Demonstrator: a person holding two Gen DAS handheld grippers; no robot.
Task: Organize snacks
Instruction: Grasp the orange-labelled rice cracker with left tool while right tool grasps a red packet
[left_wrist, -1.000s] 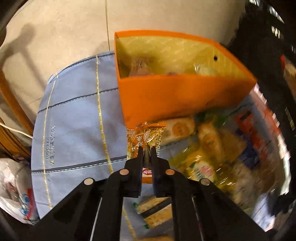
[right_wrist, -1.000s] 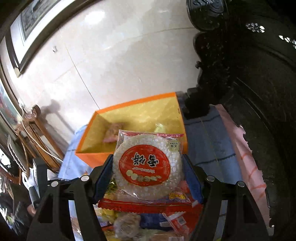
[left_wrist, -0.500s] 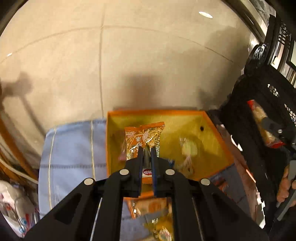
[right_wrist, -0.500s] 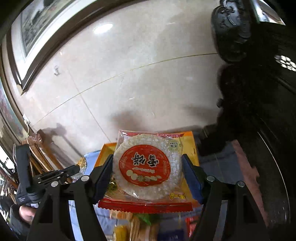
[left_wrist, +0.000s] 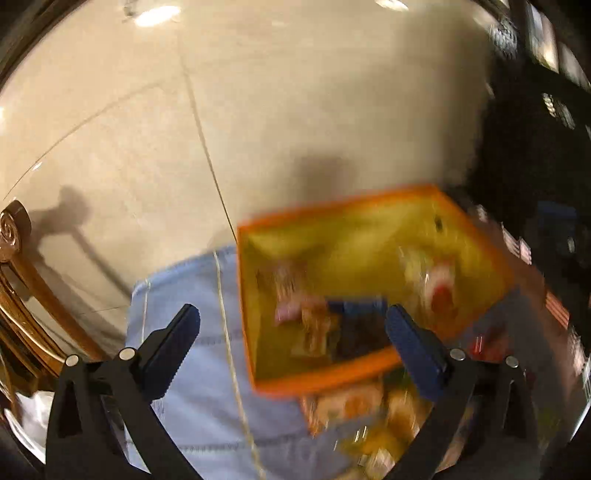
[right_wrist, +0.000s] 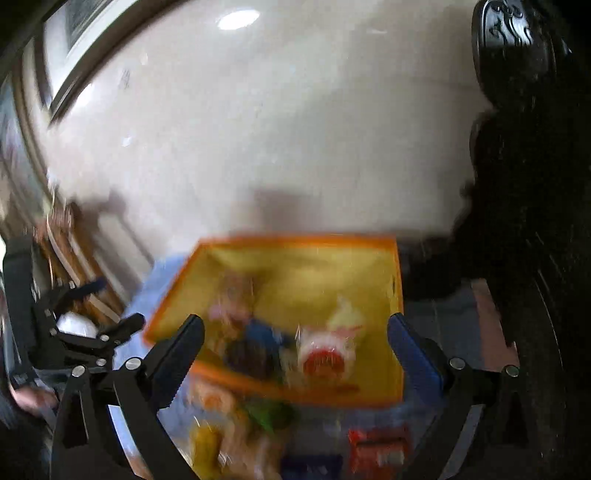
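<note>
Both my left tool (left_wrist: 291, 325) and right tool (right_wrist: 295, 332) have just sprung apart and empty, their snack packets (right_wrist: 327, 354) now lying in the orange box (right_wrist: 295, 242) on the blue-covered table (left_wrist: 192, 369).

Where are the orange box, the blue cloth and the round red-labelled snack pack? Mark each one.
orange box (right_wrist: 295, 242), right wrist view, on its far rim.
blue cloth (left_wrist: 192, 373), left wrist view, on a bare stretch left of the box.
round red-labelled snack pack (right_wrist: 325, 356), right wrist view, on its red label, inside the box.
</note>
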